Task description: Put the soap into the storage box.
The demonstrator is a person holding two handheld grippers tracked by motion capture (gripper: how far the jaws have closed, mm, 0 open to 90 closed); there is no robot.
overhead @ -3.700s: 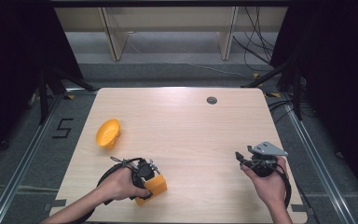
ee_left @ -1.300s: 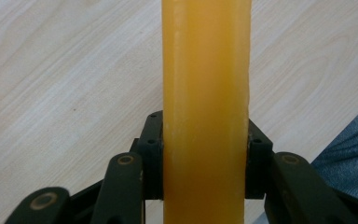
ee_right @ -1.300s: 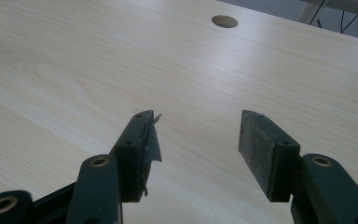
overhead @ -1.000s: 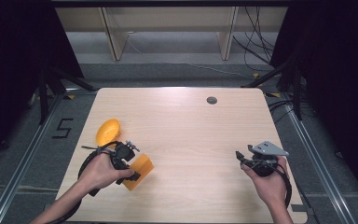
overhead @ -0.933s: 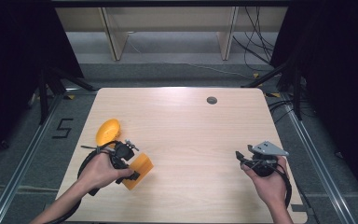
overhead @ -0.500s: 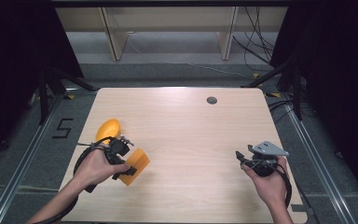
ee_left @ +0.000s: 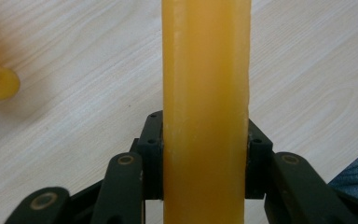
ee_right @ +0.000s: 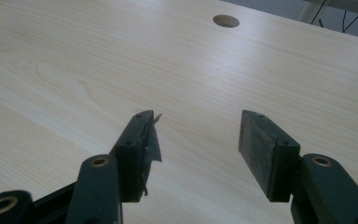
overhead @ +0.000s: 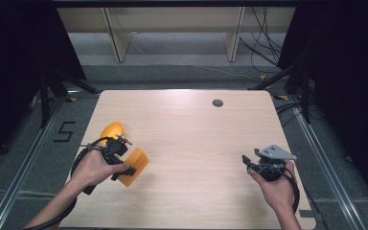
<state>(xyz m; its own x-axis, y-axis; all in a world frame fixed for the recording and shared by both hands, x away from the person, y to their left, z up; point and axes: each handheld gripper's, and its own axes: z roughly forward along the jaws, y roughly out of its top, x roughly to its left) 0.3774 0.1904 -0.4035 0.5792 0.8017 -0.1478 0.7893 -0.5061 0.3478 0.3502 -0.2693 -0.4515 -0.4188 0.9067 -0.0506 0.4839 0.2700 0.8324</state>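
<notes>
Left tongs (overhead: 124, 168) clamped on an orange block (overhead: 134, 166) at the desk's (overhead: 196, 134) left edge, block upright between the jaws in the left gripper view (ee_left: 206, 112). A yellow toy (overhead: 111, 131) lay just beyond, near the block. Right tongs (overhead: 250, 161) gaped over bare wood at the right. A round hole (overhead: 217, 102) sat near the far edge.

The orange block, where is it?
In the high view the orange block is at the table's near-left, clamped in the left tool, just beside the yellow toy.
</notes>
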